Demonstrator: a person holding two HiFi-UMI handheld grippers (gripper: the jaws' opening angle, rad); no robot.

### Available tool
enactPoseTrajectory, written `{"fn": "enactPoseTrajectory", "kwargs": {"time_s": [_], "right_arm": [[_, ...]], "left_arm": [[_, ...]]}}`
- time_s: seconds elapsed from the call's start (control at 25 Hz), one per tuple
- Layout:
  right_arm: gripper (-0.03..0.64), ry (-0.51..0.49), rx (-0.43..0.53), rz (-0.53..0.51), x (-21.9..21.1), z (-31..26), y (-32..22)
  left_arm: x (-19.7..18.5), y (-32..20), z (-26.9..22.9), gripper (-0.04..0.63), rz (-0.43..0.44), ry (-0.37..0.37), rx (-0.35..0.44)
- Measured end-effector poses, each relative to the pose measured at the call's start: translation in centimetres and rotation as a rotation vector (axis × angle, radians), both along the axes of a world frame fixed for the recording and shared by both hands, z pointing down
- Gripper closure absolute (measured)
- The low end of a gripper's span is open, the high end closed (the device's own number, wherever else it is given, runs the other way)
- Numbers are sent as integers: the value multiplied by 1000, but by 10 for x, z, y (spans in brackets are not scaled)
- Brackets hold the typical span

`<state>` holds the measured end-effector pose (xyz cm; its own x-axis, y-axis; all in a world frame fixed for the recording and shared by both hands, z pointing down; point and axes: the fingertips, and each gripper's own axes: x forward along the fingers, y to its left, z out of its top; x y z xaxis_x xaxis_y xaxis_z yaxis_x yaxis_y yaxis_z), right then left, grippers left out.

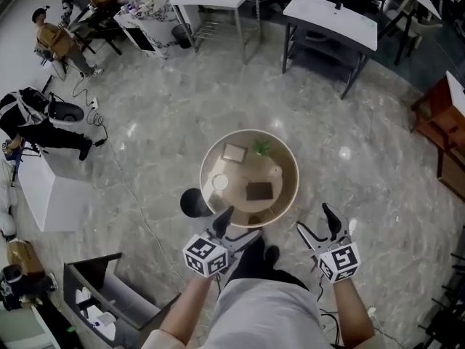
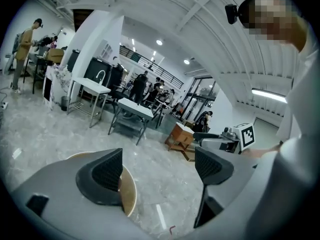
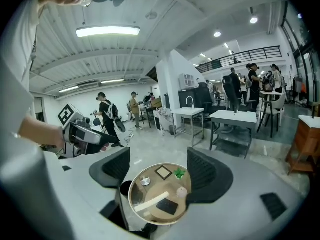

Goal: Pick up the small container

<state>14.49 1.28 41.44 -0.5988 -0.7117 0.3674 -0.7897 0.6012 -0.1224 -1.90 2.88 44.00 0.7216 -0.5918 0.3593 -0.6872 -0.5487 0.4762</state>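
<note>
A round wooden table (image 1: 287,195) stands on the marble floor in front of me. On its left part sits the small round container (image 1: 220,182), pale with a light rim; the right gripper view shows the small container (image 3: 145,181) too. A square frame (image 1: 234,152), a green sprig (image 1: 261,148) and a dark flat pad (image 1: 259,190) share the tabletop. My left gripper (image 1: 234,225) hovers at the table's near edge, open and empty. My right gripper (image 1: 320,225) hangs right of the table, open, nothing between its fingers. The left gripper (image 2: 159,169) looks past the table rim (image 2: 131,194).
A black round stool (image 1: 195,202) stands against the table's left side. White tables (image 1: 330,17) line the back, a wooden cabinet (image 1: 436,115) is at the right, and a grey bin (image 1: 109,297) at the lower left. People stand far left.
</note>
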Motion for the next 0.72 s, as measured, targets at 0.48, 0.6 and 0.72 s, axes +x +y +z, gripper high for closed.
{"fn": "enactPoseTrajectory", "kwargs": {"time_s": [0.48, 0.6, 0.72], "right_arm": [[247, 17, -87, 27, -42, 66, -93], [245, 25, -113, 28, -48, 82, -111], [245, 35, -126, 27, -51, 100, -126]], "left_arm": [[-26, -96, 75, 141, 101, -15, -73], [-26, -111, 92, 141, 125, -21, -90], [-22, -122, 114, 143, 143, -14, -118]]}}
